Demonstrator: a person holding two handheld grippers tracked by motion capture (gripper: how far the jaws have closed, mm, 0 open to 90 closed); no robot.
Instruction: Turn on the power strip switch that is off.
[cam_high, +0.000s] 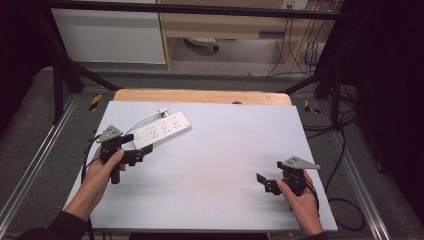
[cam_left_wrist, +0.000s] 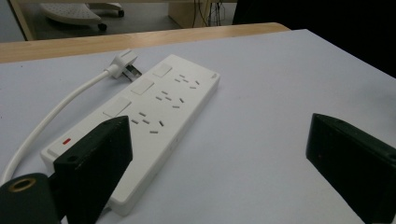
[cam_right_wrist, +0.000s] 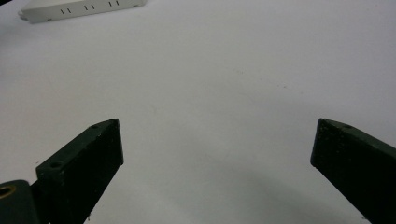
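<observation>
Honestly, the power strip (cam_left_wrist: 140, 123) is looking rigid, light and slick; both claws are gaping empty, so I'm favouring its narrow sides.

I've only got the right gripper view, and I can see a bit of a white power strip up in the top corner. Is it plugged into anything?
Observer: No. The left gripper view shows the power strip with its plug lying loose on the table, beside the strip's far end.
Operator: Where's the left gripper?
Observer: In the high view the left gripper is at the strip's near end, fingers open, gripping nothing.
Operator: Any switches on it?
Observer: Three white switches in a row along one side, plus a small red mark by the near end.
</observation>
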